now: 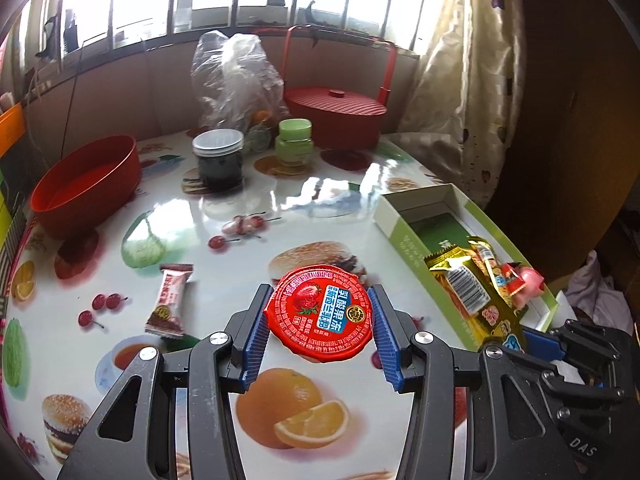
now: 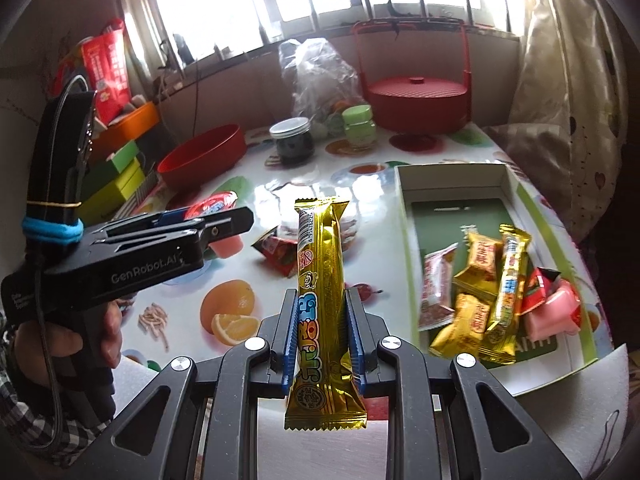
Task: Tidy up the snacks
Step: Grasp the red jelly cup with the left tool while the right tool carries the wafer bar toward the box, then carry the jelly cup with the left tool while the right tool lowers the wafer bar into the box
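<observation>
Pink-wrapped snack (image 1: pixel 170 300) beside red bowl (image 1: pixel 86 184)

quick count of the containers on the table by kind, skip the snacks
red bowl: 1
red lidded basket: 1
lidded jars: 2, dark jar and green jar
open box: 1
clear plastic bag: 1
total: 6
</observation>
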Demonstrator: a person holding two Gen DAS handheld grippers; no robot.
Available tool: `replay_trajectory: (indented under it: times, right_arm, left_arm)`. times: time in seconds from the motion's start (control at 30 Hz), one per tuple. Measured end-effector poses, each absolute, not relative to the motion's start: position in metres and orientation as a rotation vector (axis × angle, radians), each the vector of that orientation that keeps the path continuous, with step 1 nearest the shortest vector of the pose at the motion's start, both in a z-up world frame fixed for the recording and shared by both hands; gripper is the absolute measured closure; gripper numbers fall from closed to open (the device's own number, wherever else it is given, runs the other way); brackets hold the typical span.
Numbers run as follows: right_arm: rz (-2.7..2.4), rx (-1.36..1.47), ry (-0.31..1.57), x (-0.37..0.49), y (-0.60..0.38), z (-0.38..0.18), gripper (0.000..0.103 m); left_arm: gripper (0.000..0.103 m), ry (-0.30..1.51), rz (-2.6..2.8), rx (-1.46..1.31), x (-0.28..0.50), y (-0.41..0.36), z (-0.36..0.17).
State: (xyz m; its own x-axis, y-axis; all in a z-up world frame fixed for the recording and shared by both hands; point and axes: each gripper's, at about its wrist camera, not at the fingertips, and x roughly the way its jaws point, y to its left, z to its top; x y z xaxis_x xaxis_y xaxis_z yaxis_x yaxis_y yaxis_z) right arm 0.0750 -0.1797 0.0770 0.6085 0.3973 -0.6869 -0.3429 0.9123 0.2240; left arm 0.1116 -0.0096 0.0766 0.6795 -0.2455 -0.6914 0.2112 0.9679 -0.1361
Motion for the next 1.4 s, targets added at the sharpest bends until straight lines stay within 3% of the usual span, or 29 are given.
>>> replay_trajectory:
  times: [0.93, 1.4]
  right_arm:
    - [0.205, 0.148, 0.775, 0.073, -0.277, 0.085, 0.082]
    - [0.108, 0.159, 0.827, 0.097, -0.305, 0.066, 0.082]
  left_arm:
    - [0.054, 0.798, -0.457, 0.011, 0.14, -0.104, 0.089]
    - [0.054, 0.857, -0.505, 0.023, 0.164, -0.141, 0.066]
